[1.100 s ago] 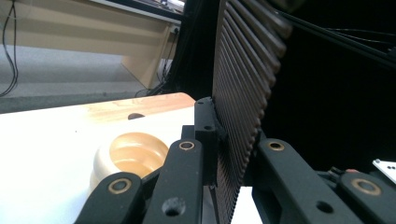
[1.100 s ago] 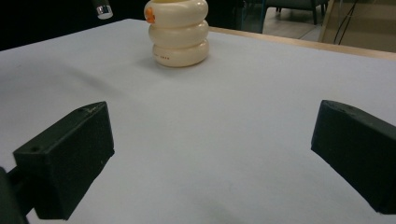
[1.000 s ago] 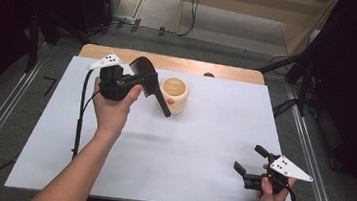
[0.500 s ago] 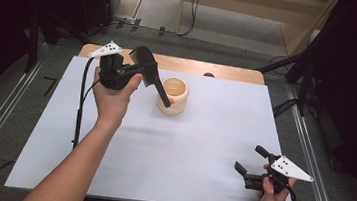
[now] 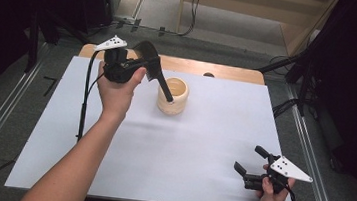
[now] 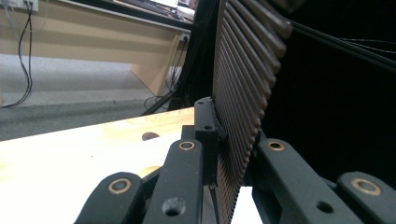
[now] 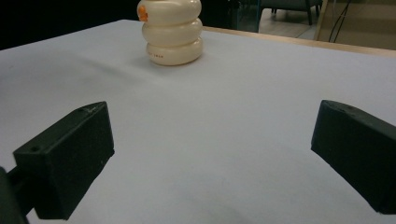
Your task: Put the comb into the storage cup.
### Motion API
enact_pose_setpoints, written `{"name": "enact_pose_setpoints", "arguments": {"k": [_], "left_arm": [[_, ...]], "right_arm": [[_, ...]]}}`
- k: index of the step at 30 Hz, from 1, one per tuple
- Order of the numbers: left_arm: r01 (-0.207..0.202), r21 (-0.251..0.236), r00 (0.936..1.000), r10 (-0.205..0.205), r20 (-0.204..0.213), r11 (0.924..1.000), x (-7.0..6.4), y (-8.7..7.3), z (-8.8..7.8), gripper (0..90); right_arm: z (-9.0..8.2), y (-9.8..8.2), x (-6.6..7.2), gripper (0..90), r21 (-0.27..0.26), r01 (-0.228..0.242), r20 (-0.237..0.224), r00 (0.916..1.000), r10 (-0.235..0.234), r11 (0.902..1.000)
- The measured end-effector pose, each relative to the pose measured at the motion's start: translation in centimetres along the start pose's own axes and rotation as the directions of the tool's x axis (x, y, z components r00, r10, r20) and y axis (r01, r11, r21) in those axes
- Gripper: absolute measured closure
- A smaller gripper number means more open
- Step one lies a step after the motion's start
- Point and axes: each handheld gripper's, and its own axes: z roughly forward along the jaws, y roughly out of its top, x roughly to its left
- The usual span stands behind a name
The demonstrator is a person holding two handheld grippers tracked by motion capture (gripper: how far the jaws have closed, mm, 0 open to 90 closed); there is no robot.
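Cup (image 5: 172,96) mid-tabletop (image 5: 201,148), moved nowhere. Left gripper (image 5: 168,99) jaws pressed together, tips lifted from cup's front to over its mouth — likely insertion. Right gripper (image 5: 250,161) spread, idle near corner.

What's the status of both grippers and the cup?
Left gripper shut, tip over the cream ribbed plastic cup. Right gripper open, low over the white table sheet. Nothing between them.

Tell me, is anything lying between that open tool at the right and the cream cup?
Nothing: the right gripper view shows bare white table from the right tool to the cup.
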Motion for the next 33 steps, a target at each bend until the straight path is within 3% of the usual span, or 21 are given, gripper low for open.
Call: {"name": "enact_pose_setpoints", "arguments": {"k": [13, 33], "left_arm": [[0.018, -0.009, 0.9998, -0.018, -0.003, 0.9998, 0.7, 0.8, 1.2, 84.4], [0.003, -0.036, 0.9979, -0.005, -0.065, 0.9993, 1.8, 1.2, 2.5, 84.4]], "right_arm": [[0.1, 0.0, 0.0, 0.0, 0.003, 0.007, -0.005, 1.0000, -0.007, 1.0000], [0.2, -0.1, 0.0, 0.0, 0.003, 0.002, -0.010, 0.9999, -0.002, 1.0000]]}}
